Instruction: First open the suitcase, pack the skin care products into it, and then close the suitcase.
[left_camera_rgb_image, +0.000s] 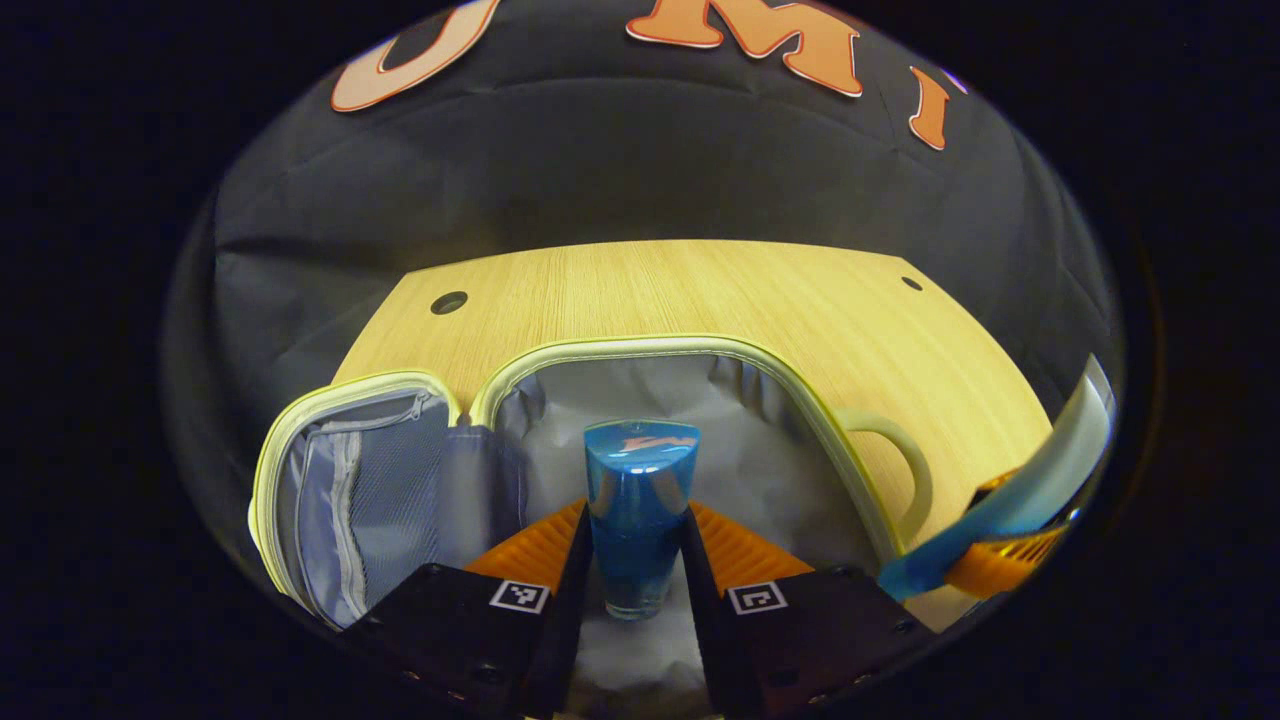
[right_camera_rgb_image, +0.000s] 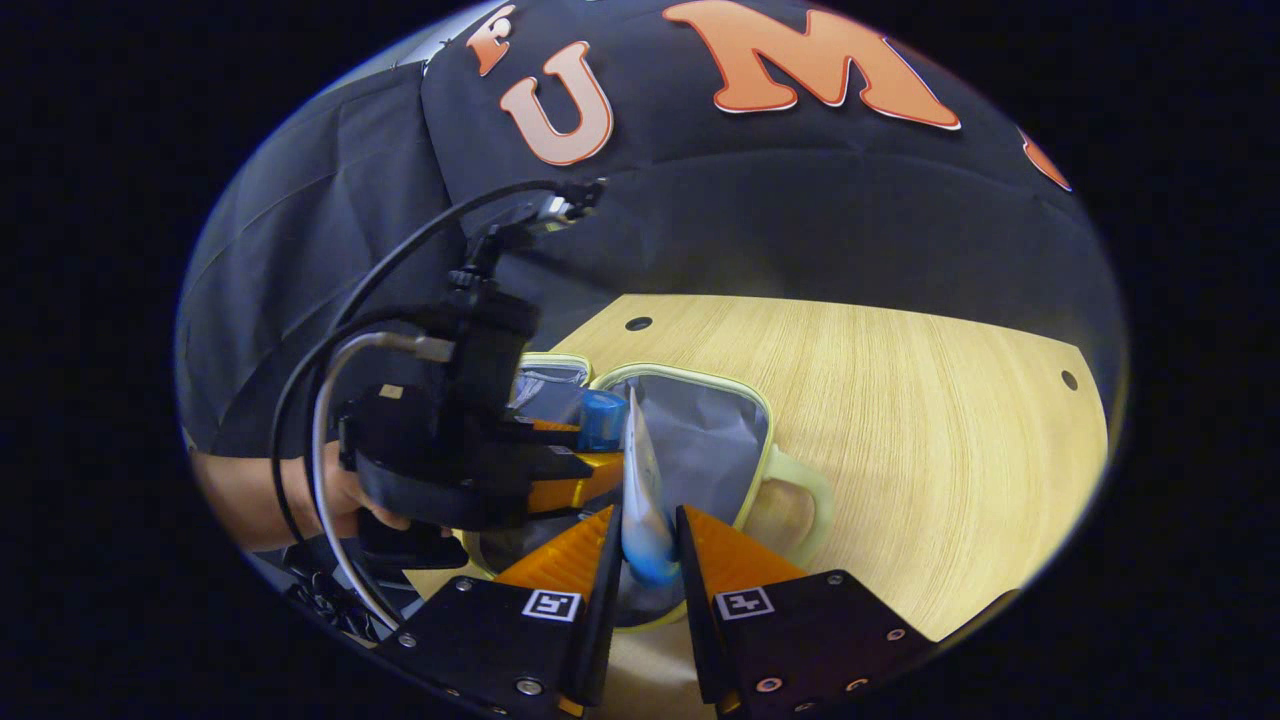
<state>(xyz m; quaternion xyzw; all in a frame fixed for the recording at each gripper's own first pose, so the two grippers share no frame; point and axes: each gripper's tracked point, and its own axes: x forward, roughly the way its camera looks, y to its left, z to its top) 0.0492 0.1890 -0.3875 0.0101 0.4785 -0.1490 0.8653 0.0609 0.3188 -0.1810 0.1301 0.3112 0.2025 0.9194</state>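
The small suitcase (left_camera_rgb_image: 800, 400) lies open on the wooden table, grey lining up, with a pale green rim and handle (left_camera_rgb_image: 905, 460). Its lid (left_camera_rgb_image: 350, 480) with a mesh zip pocket is folded out to the left. My left gripper (left_camera_rgb_image: 635, 560) is shut on a blue bottle (left_camera_rgb_image: 638, 500), held upright over the open case. My right gripper (right_camera_rgb_image: 648, 560) is shut on a flat blue-and-white tube (right_camera_rgb_image: 642, 490), edge-on above the case's near rim. In the left gripper view that tube (left_camera_rgb_image: 1010, 490) shows at the right edge. The left gripper (right_camera_rgb_image: 560, 470) with the bottle (right_camera_rgb_image: 603, 418) shows in the right gripper view.
The wooden table (right_camera_rgb_image: 900, 420) has free surface to the right of and behind the suitcase, with small round holes (left_camera_rgb_image: 449, 302) near its far corners. A person's hand (right_camera_rgb_image: 330, 500) and black cables (right_camera_rgb_image: 340, 370) are at the left of the right gripper view.
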